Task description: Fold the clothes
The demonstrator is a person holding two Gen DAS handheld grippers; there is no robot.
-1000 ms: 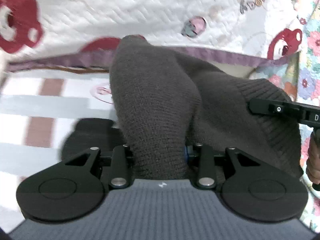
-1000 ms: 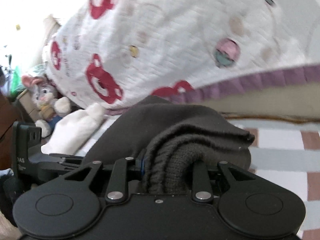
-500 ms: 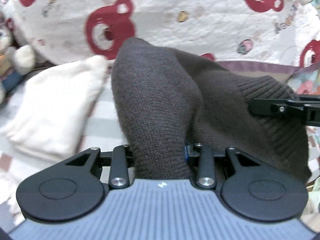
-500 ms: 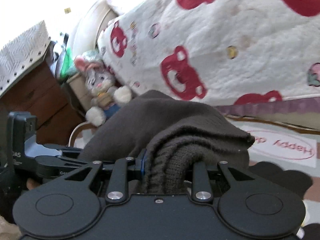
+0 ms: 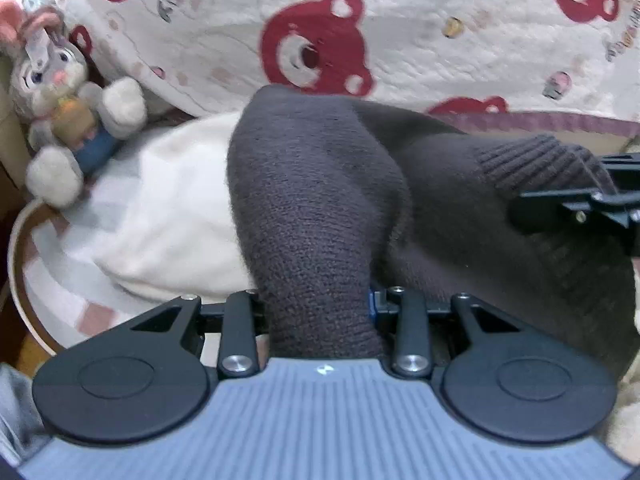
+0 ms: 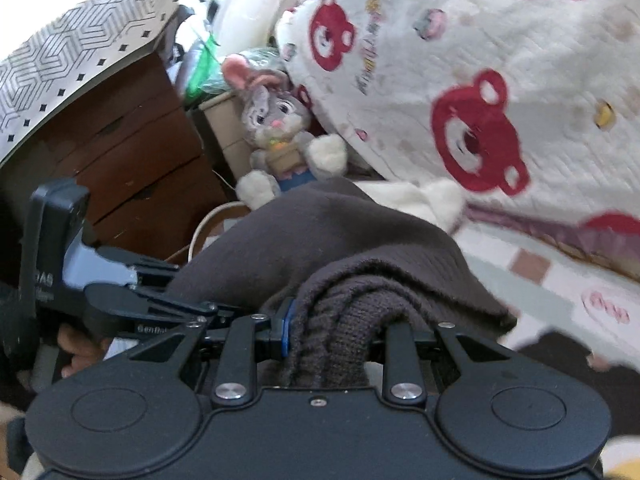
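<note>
Sweater (image 5: 320,208), dark knit, hangs bunched between both tools at centre frame: the left gripper (image 5: 320,312) is clenched on a thick fold, the right gripper (image 6: 336,336) on the ribbed hem, likely so it can be carried or laid out. A white garment (image 5: 180,220) lies at lower left, beside a plush rabbit (image 5: 60,100); the bear-print quilt (image 5: 400,20) crowds the upper frame.

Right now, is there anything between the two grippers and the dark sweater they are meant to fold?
Nothing visible. The left gripper is already shut on a fold of the dark sweater, and the right gripper is shut on its bunched ribbed edge. The white garment lies beyond the sweater, not between.
</note>
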